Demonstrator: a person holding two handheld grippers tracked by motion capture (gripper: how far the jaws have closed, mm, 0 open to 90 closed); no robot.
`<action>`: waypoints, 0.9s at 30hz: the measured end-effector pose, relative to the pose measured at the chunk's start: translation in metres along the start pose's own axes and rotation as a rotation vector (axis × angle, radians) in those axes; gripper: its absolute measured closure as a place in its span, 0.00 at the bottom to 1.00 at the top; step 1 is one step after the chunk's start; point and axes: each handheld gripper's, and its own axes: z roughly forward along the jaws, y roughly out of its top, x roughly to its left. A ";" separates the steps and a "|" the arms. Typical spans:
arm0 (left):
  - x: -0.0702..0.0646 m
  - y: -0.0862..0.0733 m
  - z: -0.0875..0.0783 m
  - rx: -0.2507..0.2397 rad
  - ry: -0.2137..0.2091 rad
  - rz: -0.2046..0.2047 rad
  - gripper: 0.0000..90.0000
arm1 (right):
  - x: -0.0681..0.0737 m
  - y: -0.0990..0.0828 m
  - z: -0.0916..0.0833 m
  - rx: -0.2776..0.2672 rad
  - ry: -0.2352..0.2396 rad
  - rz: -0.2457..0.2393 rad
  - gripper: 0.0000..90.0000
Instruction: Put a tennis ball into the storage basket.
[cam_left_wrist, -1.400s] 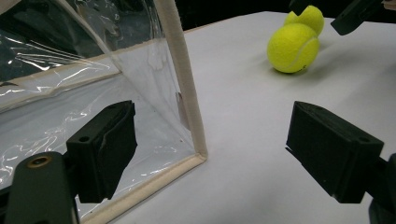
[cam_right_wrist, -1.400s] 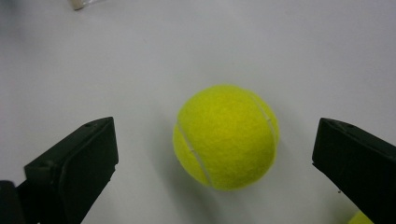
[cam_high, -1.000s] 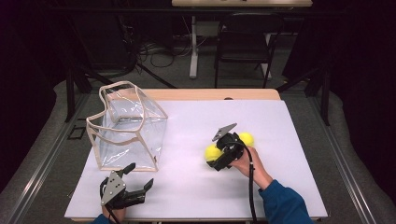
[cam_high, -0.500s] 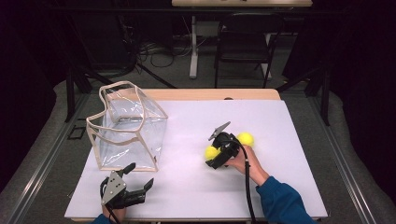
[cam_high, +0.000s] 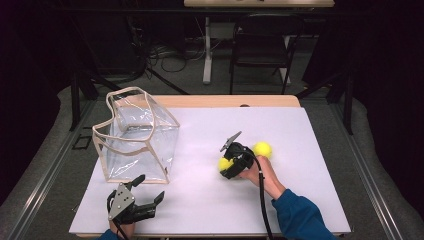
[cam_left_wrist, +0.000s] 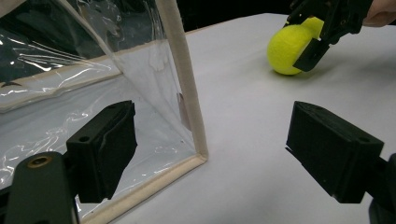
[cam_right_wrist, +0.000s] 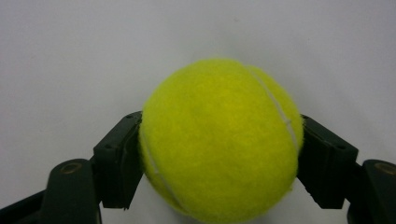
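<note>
Two yellow tennis balls lie on the white counter (cam_high: 200, 200), right of its middle. One tennis ball (cam_right_wrist: 219, 140), fuzzy with a pale curved seam, sits clamped between the jaws of the right hand-held gripper (cam_high: 226, 166), whose pads press its left and right flanks; the jaws have just been closing onto it. It rests low on the counter. A second ball (cam_high: 262, 149) lies just beside the right hand-held gripper, on its far right side. The person's right hand (cam_high: 261, 172) grips the tool from behind, blue sleeve (cam_high: 297, 217) angling in from the lower right. The left hand-held gripper (cam_high: 148, 189) rests at the near left edge, jaws wide apart and holding nothing, pointed past the near corner of a clear plastic bag (cam_high: 135, 135) with beige trim that stands upright.
</note>
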 end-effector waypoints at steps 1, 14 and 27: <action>0.000 0.000 0.000 0.001 0.001 -0.001 0.18 | 0.000 0.000 -0.001 -0.004 0.006 0.004 0.28; 0.001 -0.001 0.002 0.008 -0.002 -0.011 0.18 | 0.014 0.003 -0.014 -0.018 0.002 -0.040 0.28; 0.001 -0.001 0.002 0.017 -0.007 -0.009 0.18 | 0.021 0.011 -0.029 -0.046 -0.019 -0.086 0.28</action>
